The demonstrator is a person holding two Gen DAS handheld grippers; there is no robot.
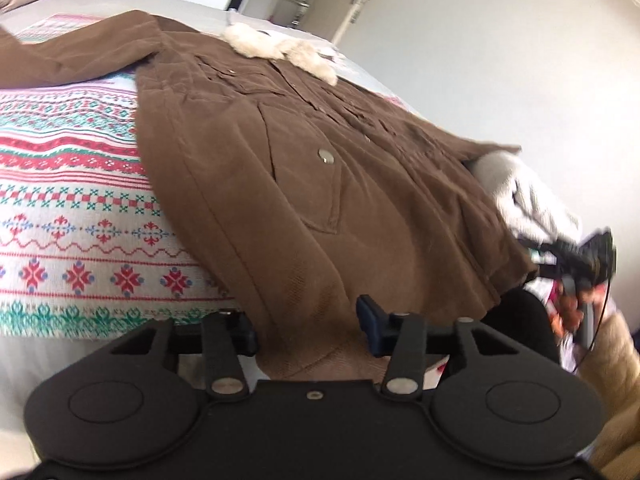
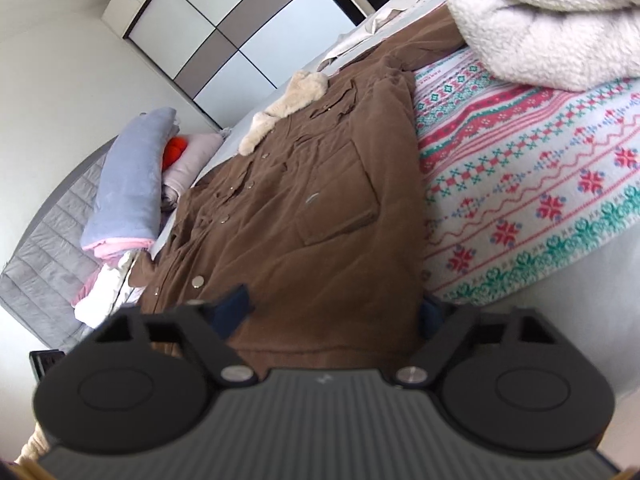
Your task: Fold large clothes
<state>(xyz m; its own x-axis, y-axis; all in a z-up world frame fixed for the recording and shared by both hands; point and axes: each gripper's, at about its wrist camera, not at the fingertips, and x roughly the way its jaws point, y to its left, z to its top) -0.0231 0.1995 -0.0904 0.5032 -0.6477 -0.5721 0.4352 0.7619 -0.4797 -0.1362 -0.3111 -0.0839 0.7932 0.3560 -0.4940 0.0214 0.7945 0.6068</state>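
Looking along my left gripper (image 1: 308,326), I see the brown jacket (image 1: 304,168) spread front-up on the patterned blanket (image 1: 76,200), its hem hanging over the bed's near edge and bunched between my spread jaws. The fingers are parted with cloth in the gap, not pinched. No brand, label or lettering is readable on the jacket; only plain metal snap buttons (image 1: 326,156) and a pocket flap show. The cream fleece collar (image 1: 276,50) lies at the far end, near the white door (image 1: 352,4).

From the right wrist view, my right gripper (image 2: 332,308) straddles the same hem, jaws wide apart, one blue pad (image 2: 234,306) resting on the cloth and the other at the jacket's side edge. The jacket (image 2: 304,184) runs away from me toward the wardrobe (image 2: 232,28). A white fluffy throw (image 2: 548,20) sits on the blanket (image 2: 532,168) beside the right sleeve, and a stack of folded clothes (image 2: 128,184) lies just off the other side. Bare blanket remains between jacket and throw. At the far right of the left view the other gripper (image 1: 580,264) appears, blurred, so I can't judge its contact there.
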